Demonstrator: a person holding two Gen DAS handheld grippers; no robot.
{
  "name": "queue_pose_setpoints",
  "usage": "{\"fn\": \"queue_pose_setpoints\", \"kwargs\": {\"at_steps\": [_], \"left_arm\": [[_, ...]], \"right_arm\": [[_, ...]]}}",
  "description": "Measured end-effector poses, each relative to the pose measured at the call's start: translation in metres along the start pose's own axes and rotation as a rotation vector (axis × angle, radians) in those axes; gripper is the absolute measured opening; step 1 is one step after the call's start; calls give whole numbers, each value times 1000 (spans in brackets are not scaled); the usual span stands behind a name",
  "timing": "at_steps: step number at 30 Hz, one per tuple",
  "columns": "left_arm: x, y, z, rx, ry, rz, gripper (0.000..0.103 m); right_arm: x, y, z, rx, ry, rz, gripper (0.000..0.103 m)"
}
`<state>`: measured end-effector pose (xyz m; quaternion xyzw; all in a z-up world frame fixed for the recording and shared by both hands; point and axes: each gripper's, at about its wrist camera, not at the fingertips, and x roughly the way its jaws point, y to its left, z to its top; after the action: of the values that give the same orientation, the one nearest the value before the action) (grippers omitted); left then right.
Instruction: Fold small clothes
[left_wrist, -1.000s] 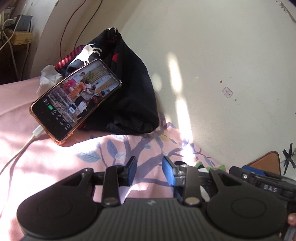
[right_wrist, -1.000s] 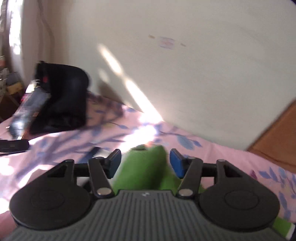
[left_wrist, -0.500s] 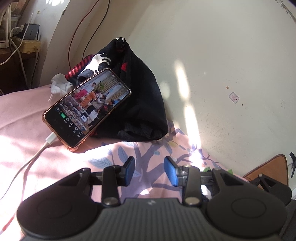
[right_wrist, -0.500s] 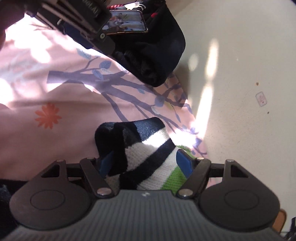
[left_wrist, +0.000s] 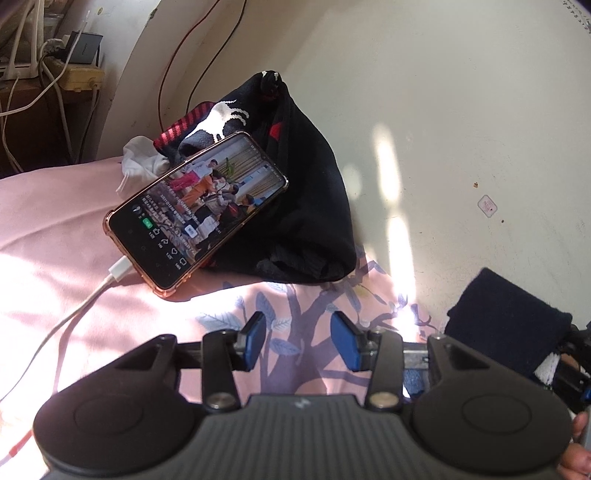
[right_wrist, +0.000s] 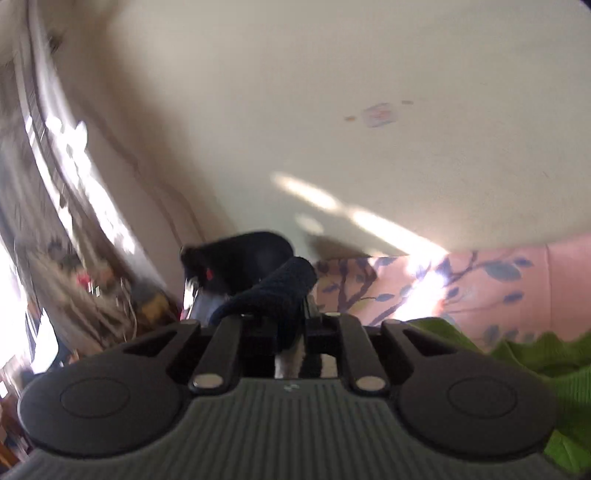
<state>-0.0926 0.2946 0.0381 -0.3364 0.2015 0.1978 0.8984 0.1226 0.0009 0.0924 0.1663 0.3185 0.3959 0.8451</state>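
Underneath, pink floral bedsheet (left_wrist: 66, 236) meets cream wall (left_wrist: 424, 92), sunlit.

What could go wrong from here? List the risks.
1. The right gripper has just been closing and pinches the dark sock by a narrow bunch; the loose end could slip out.
2. The phone only leans on the black clothes pile, cable trailing over the pink sheet; a snag could topple it.
3. The left gripper, which has just been opening, holds nothing, so the sock hangs unsupported.
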Motion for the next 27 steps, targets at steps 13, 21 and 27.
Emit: {"fn": "queue_pose_setpoints", "kwargs": {"at_steps": [13, 21, 27], "left_arm": [[3, -11, -6, 59, 23, -19, 48], [0, -11, -4, 62, 13, -25, 48], [-8, 8, 6, -45, -43, 19, 48]], "right_arm": [[-2, 72, -75, -1046, 160, -397, 69], [49, 92, -93, -1396, 245, -375, 74], [66, 96, 0, -632, 192, -97, 10]]}}
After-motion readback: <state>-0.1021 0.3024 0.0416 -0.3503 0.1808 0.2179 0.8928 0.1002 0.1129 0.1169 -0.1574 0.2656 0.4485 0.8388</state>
